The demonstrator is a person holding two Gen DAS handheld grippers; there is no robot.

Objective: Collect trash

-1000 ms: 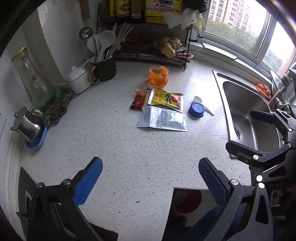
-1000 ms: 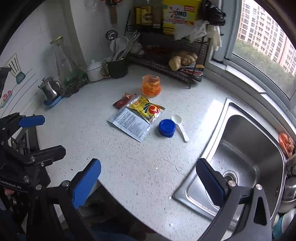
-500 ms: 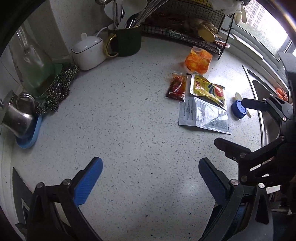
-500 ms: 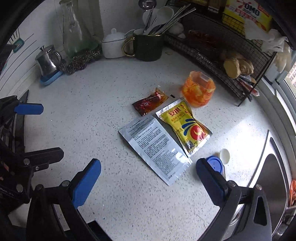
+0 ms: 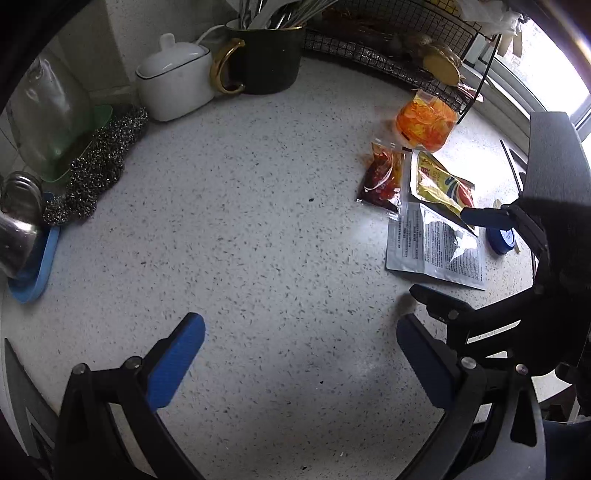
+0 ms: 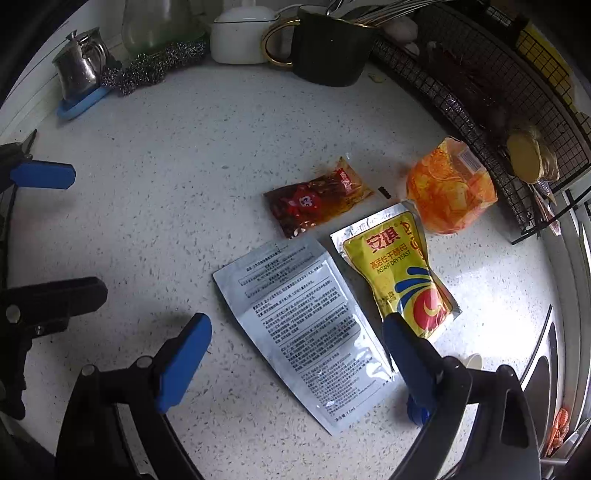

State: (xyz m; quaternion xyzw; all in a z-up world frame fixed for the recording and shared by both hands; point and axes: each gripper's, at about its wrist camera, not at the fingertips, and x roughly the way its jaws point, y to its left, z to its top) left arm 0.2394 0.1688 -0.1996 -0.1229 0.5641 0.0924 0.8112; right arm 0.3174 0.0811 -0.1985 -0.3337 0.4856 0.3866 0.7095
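Trash lies on the speckled white counter: a silver printed packet [image 6: 306, 321] [image 5: 434, 245], a yellow yeast packet [image 6: 400, 273] [image 5: 443, 181], a red sauce sachet [image 6: 317, 201] [image 5: 382, 177] and a crumpled orange bag [image 6: 448, 192] [image 5: 424, 122]. My right gripper [image 6: 295, 350] is open, low over the silver packet, its right finger over the yeast packet's corner. My left gripper [image 5: 301, 354] is open and empty over bare counter, left of the trash. The right gripper also shows in the left wrist view [image 5: 454, 258].
A blue lid [image 5: 500, 240] and a white spoon lie beside the packets. At the back stand a dark mug of utensils [image 6: 330, 48], a white pot [image 6: 242, 33], steel wool [image 5: 96, 166], a small kettle [image 6: 79, 64] and a wire rack [image 6: 480, 85]. The sink edge [image 6: 543, 350] is at the right.
Both grippers have moved forward and down toward the counter. The right gripper has closed in on the packets, which now fill its view. Both stay open.
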